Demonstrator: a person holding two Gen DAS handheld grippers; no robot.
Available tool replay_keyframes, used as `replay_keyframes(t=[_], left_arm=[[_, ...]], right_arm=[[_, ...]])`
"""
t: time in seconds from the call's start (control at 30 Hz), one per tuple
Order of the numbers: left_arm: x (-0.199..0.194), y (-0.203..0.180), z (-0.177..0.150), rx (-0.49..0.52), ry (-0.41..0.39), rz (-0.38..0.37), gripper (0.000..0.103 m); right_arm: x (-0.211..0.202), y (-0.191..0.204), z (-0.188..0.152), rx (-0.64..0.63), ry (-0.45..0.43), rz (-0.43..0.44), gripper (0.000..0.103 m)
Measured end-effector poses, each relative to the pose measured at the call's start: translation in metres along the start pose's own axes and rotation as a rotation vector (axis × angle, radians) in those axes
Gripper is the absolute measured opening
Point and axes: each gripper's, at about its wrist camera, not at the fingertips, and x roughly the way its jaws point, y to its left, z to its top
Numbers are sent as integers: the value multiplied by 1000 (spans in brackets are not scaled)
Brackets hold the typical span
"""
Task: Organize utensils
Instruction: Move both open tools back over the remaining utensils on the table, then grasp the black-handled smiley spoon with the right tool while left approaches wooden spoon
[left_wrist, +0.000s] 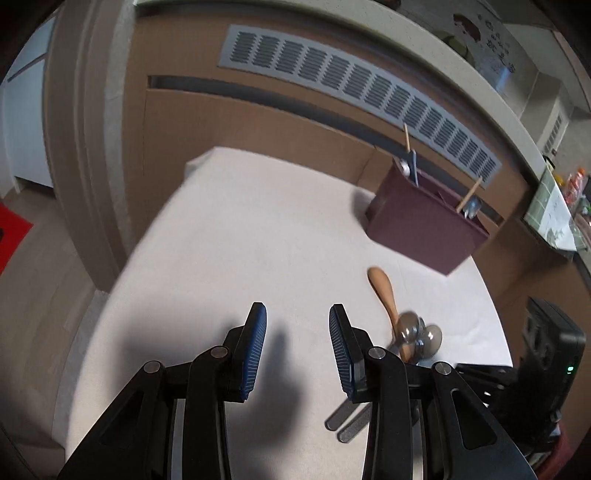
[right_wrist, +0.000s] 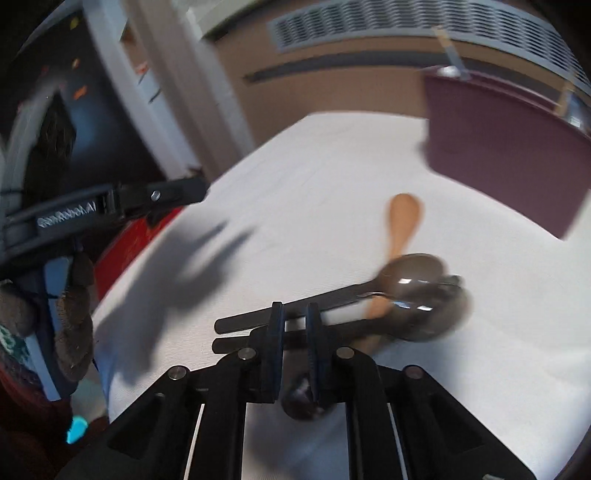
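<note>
Nearest in the right wrist view, the right gripper (right_wrist: 294, 314) has its jaws drawn narrow, straddling the dark handles of two metal spoons (right_wrist: 417, 295) that lie side by side on the white worktop (right_wrist: 314, 177). The picture is too blurred to tell whether the pads press on a handle. A dark rounded object sits just below the jaws, too blurred to name. The spoon bowls overlap to the right, and they lie across the stem of a wooden spoon (right_wrist: 402, 218), whose rounded end points away towards the wall.

In the left wrist view the left gripper (left_wrist: 297, 325) hangs over bare cloth with its jaws wide and nothing between them; its shadow falls on the worktop below. The spoons lie just to its right, handles partly hidden behind its right finger.

Farther back stands a maroon utensil holder (left_wrist: 424, 225) near the far right edge of the worktop, already holding a few utensils, with thin wooden sticks rising from it. Behind it, a grey vent grille (left_wrist: 351, 85) runs along the brown wall panel.
</note>
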Motion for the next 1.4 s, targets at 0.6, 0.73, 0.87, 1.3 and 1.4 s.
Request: replay_keyframes(t=[0.6, 0.73, 0.87, 1.3, 1.4], left_arm=[[60, -75, -33, 188, 201, -131, 37], [61, -79, -36, 253, 174, -62, 37], [59, -70, -31, 263, 143, 18, 37], [56, -32, -18, 172, 127, 47, 37], [52, -31, -17, 163, 126, 22, 37]], right_arm=[[-85, -93, -50, 235, -13, -269, 23], [-68, -76, -44, 231, -14, -178, 23], [-34, -53, -23, 176, 7, -156, 24], [-7, -17, -8, 15, 15, -236, 43], [-9, -7, -18, -85, 31, -277, 43]])
